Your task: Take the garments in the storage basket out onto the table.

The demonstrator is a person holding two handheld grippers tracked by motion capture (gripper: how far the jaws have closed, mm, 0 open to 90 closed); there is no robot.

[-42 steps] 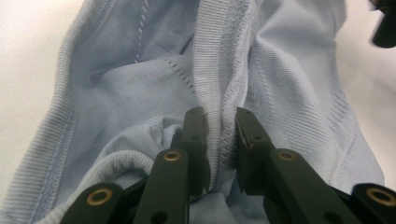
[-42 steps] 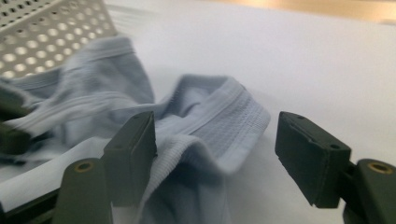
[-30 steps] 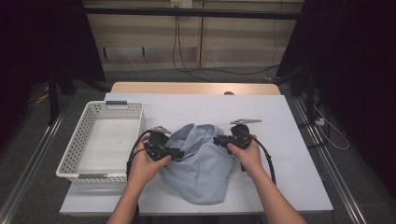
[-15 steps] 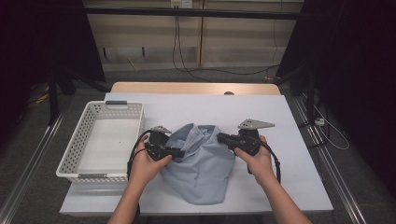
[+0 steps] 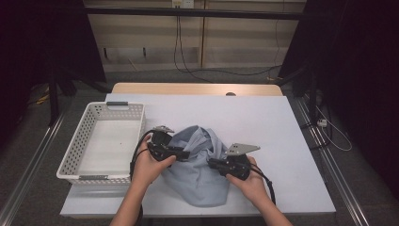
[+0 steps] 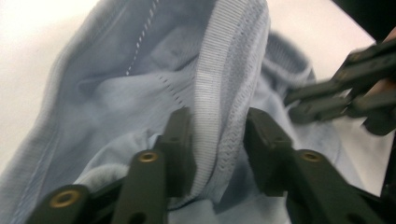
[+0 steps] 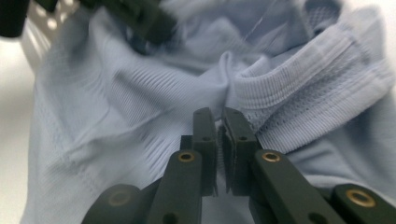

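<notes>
A light blue garment [image 5: 200, 181] lies crumpled on the white table [image 5: 263, 122]. My left gripper [image 5: 184, 154] is at the garment's left side. In the left gripper view its jaws [image 6: 217, 121] have just been opening and stand apart around a ribbed band of the garment [image 6: 219, 84], no longer pinching it. My right gripper [image 5: 212, 163] reaches in from the right. In the right gripper view its jaws [image 7: 219, 116] are shut on a thin fold of the garment [image 7: 116, 93], beside a ribbed hem [image 7: 303, 79].
A white perforated basket [image 5: 75, 155] stands on the table's left side, next to the left hand. Bare white table stretches behind and to the right of the garment. Cables trail from both grippers toward the near edge.
The right gripper has moved toward the near edge and inward, drawing a fold of the garment with it. The left hand has stayed where it was.
</notes>
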